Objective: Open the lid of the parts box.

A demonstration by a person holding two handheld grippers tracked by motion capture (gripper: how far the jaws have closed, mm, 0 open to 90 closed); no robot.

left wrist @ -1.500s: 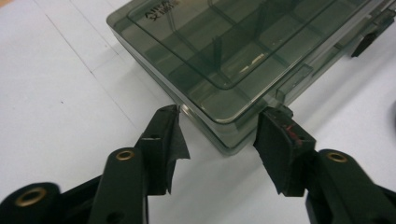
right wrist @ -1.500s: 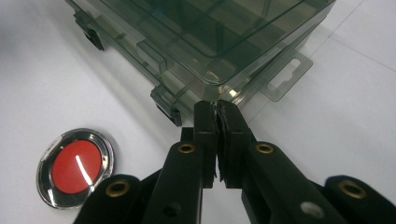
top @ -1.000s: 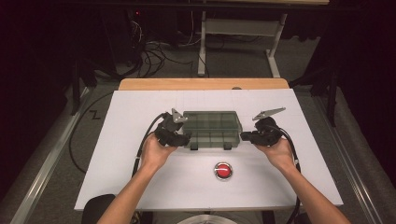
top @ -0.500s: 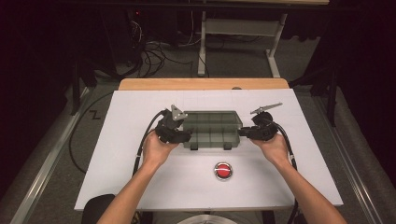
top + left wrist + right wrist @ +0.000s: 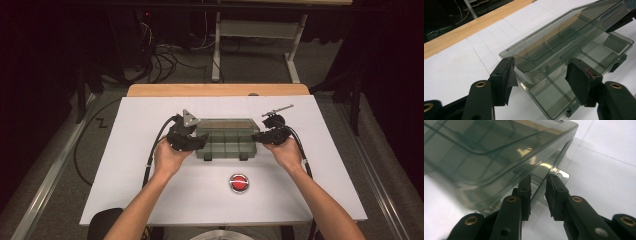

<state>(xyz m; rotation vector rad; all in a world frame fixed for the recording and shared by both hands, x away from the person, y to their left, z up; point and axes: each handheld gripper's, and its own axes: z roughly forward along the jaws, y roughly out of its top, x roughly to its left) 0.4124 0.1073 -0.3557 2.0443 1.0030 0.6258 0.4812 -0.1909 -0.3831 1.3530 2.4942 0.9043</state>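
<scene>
Right gripper (image 5: 262,136) moved inward to box (image 5: 227,137) end, jaws just opening, straddling rim; left gripper (image 5: 192,141) jaws clamp lid (image 5: 564,37).

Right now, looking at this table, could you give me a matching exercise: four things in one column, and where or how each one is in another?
Things:
1. red button
2. wooden strip
3. box lid
4. left gripper

Places or states:
A. raised off the clear base
B. along the far edge of the table
C. clamped on the lid's end
D. on the table, towards its near edge

Pairs: 1-D; 2-B; 3-A; 4-C
</scene>
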